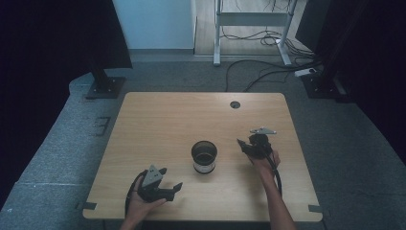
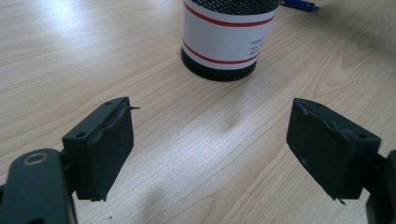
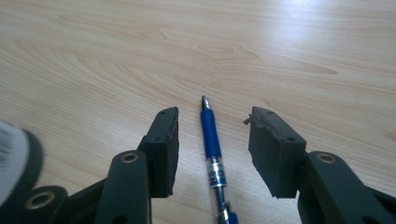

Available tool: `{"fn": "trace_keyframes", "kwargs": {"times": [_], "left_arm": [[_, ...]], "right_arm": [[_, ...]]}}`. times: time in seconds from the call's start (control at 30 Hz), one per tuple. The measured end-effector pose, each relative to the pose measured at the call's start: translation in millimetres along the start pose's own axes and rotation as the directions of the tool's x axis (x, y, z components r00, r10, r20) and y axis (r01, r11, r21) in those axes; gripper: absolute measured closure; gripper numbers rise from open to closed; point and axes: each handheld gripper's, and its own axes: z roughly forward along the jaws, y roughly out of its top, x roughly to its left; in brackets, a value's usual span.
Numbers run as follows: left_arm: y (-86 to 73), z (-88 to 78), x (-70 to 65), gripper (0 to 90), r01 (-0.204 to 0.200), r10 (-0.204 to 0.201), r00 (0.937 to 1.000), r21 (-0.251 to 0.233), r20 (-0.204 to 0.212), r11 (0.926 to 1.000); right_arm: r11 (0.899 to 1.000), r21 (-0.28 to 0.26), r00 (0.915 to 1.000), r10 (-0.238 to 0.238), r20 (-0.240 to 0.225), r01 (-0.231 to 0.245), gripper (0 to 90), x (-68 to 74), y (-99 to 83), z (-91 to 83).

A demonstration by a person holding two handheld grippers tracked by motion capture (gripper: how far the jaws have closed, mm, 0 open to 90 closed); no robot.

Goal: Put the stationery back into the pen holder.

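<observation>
The left gripper [image 1: 168, 184] rests low at the near left part of the worktop [image 1: 158, 120], held in the person's left hand [image 1: 143, 203]. In its own view its jaws stand apart with bare wood between them, gripping nothing. Ahead of it and slightly to its right stands the cup [image 2: 227, 39], upright, a black mesh holder with a white band and red stripes; it is apart from the jaws. In the high view the cup [image 1: 204, 156] stands between the two grippers, nearer the front half of the worktop.

Beyond the cup, in the left gripper view, a bit of blue pen [image 2: 301, 5] shows at the top edge.

The right gripper [image 1: 243, 145] sits to the right of the cup, held by the right hand [image 1: 266, 163]. Its jaws are open and straddle the pen [image 3: 211, 140], which lies flat on the wood, tip pointing away from the gripper. The pads do not touch it; a gap shows on each side. The cup's edge [image 3: 14, 158] is just left of this gripper.
</observation>
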Motion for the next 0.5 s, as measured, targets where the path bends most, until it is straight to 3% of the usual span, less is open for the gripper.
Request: {"fn": "trace_keyframes", "kwargs": {"times": [0.5], "left_arm": [[-2.0, 4.1, -0.7, 16.0, 0.006, -0.006, 0.9998, 0.011, 0.021, 0.9999]], "right_arm": [[0.998, 0.059, 1.0, -0.007, -0.005, 0.008, 56.0, -0.2, -1.9, 31.7]]}}
